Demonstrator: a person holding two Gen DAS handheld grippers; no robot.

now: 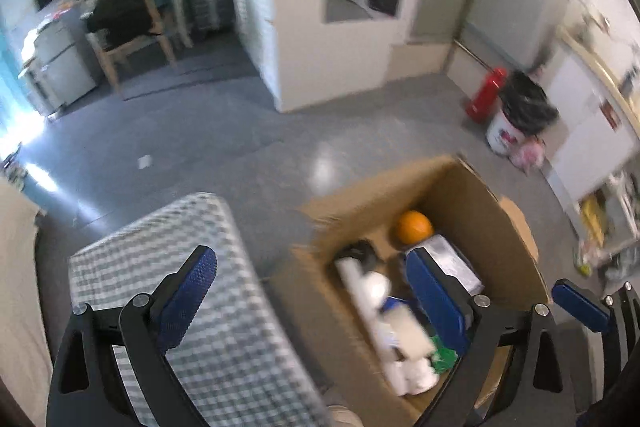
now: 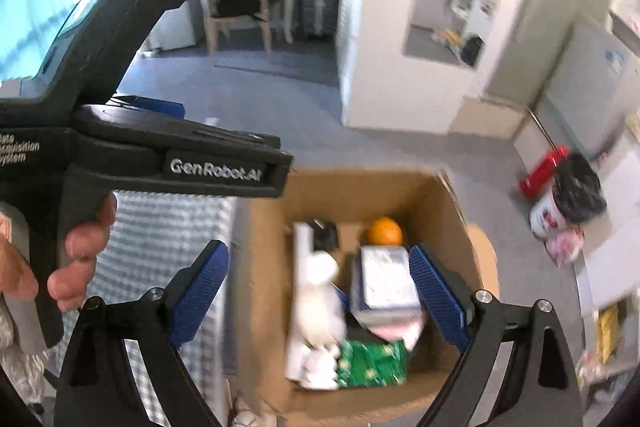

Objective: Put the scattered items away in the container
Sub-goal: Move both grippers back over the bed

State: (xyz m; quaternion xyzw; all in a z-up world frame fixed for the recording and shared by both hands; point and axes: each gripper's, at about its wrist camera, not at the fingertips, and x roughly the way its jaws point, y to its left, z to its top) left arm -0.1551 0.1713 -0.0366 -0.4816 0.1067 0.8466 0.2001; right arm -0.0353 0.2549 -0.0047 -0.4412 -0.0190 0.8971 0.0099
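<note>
A: both empty? left hand-held gripper (image 1: pixel 312 291) and right hand-held gripper (image 2: pixel 320 291) gape wide over the open brown cardboard box (image 2: pixel 452 211)

B: yep, round orange fruit (image 2: pixel 385 231) sits inside; swinging low could snag a flap and tip it

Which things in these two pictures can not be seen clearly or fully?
- White items in the cardboard box: motion blur in both views, kind unclear.
- Box floor: covered by its contents.
- Checked cloth surface: cut by the left view's bottom edge and partly behind the left tongs.
- Dark object beside the orange: blurred.
</note>
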